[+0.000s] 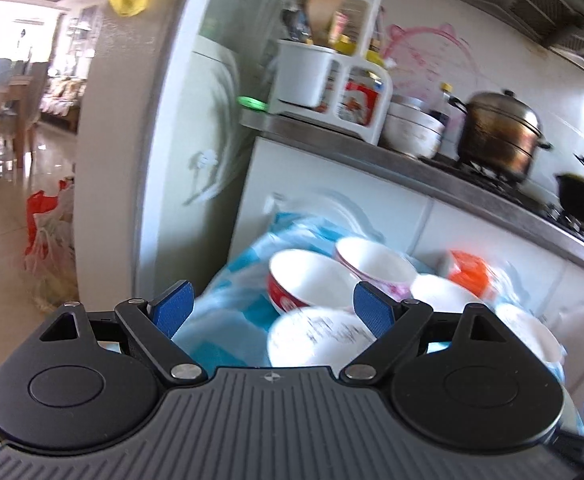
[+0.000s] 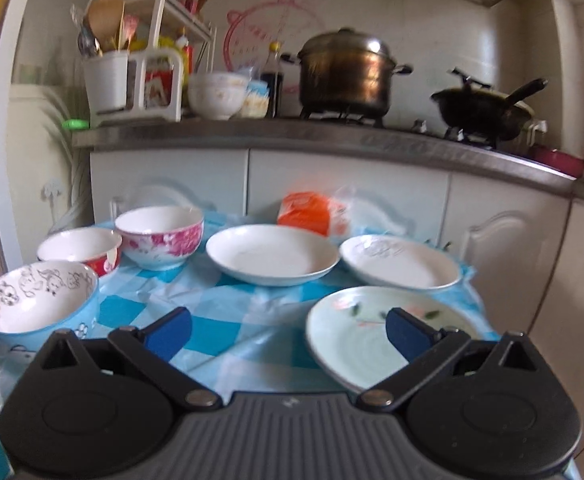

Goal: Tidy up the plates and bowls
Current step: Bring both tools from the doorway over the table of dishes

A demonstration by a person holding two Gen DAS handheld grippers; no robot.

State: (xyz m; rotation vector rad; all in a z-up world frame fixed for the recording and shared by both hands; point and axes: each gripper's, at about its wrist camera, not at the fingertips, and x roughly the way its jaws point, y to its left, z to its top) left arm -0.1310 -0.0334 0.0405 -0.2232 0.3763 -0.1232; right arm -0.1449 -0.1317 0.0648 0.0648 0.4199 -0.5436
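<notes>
Plates and bowls lie spread on the blue-and-white checked cloth [image 2: 228, 320] in front of us. In the right wrist view we see three bowls at the left: a light blue bowl [image 2: 38, 308] nearest, a red bowl [image 2: 80, 250] behind it, and a pink-flowered bowl [image 2: 160, 236] just right of that. Three plates fill the right: a plain white plate [image 2: 272, 256] in the middle, a second white plate [image 2: 400, 266] far right, and a pale green plate [image 2: 372, 332] nearest. An orange packet [image 2: 304, 212] lies at the far edge. Our right gripper [image 2: 288, 332] hangs over the cloth, its jaws spread wide and holding nothing, the right finger over the green plate. Our left gripper [image 1: 272, 312] is likewise wide open and empty, over the blue bowl. On the counter [image 2: 332, 140] beyond stands a steel pot [image 2: 348, 72].
</notes>
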